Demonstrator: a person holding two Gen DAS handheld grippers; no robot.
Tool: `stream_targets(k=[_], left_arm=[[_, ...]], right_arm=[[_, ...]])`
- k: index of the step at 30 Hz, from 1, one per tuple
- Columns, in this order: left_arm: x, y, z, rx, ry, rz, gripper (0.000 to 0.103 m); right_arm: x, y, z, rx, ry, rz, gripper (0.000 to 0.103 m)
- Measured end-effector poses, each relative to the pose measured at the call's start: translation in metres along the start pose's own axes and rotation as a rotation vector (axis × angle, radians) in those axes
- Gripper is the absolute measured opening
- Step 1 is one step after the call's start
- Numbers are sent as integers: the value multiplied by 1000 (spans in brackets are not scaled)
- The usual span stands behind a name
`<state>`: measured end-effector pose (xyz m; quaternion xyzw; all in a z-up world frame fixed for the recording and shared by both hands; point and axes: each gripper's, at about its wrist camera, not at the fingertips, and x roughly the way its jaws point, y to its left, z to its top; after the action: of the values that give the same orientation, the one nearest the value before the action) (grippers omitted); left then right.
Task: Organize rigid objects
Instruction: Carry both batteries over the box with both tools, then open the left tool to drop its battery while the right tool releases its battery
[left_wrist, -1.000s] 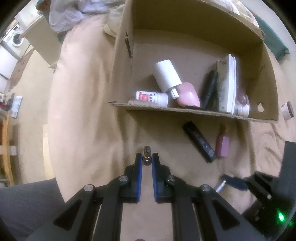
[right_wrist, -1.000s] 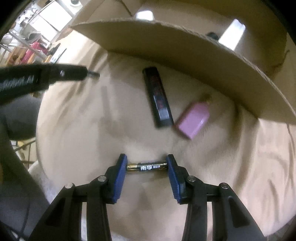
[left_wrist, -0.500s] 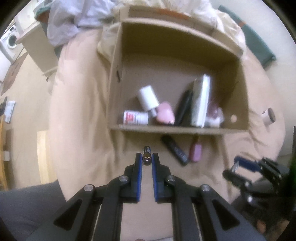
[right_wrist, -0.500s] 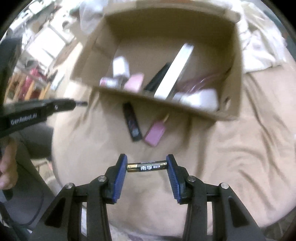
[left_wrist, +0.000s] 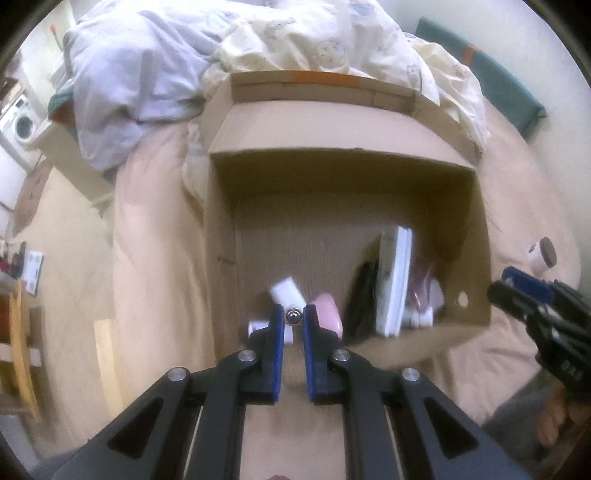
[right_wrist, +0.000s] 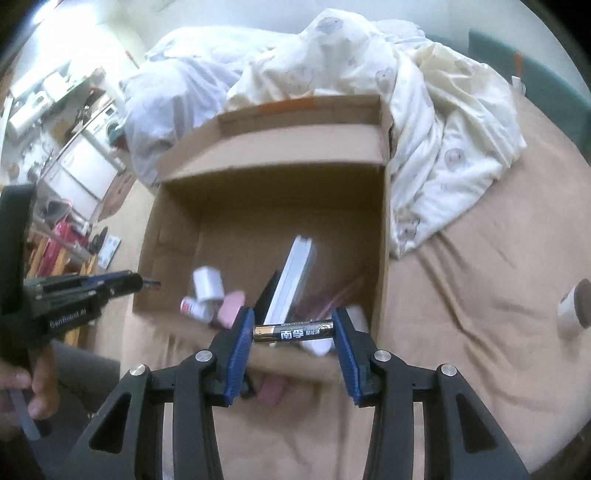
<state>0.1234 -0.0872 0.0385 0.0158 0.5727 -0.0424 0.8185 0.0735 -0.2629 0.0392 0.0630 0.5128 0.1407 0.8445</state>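
Batteries fill both tools: our left tool (left_wrist: 294, 320) pinches one battery (left_wrist: 293, 316) end-on, our right tool (right_wrist: 293, 329) clamps another (right_wrist: 293, 331) lengthwise, above the box (right_wrist: 258, 177).

I see the cardboard box (right_wrist: 266, 206) open on top, its far half bare floor. An upright white case (right_wrist: 291, 277), white bottle (right_wrist: 208, 284) and pink item (right_wrist: 231, 312) crowd the near wall. Bedding (right_wrist: 436, 122) presses behind.
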Motion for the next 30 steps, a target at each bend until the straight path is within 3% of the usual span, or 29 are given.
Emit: stream_targets(k=[7,9,18,30], left_arm=[[53,-18,1,123,-4,84,9],[69,-20,-2,107,45,41,9],[86,-15,-4,101,48,51,9],[90,-8,-5,88,49,55,9]], right_arm=[[28,-14,14,34,-38,-2,46],[42,-14,13,19,-17,-20,46],[73,-10,3,-12,69,-48,46],[77,-7,2,-22,89,-62,46]])
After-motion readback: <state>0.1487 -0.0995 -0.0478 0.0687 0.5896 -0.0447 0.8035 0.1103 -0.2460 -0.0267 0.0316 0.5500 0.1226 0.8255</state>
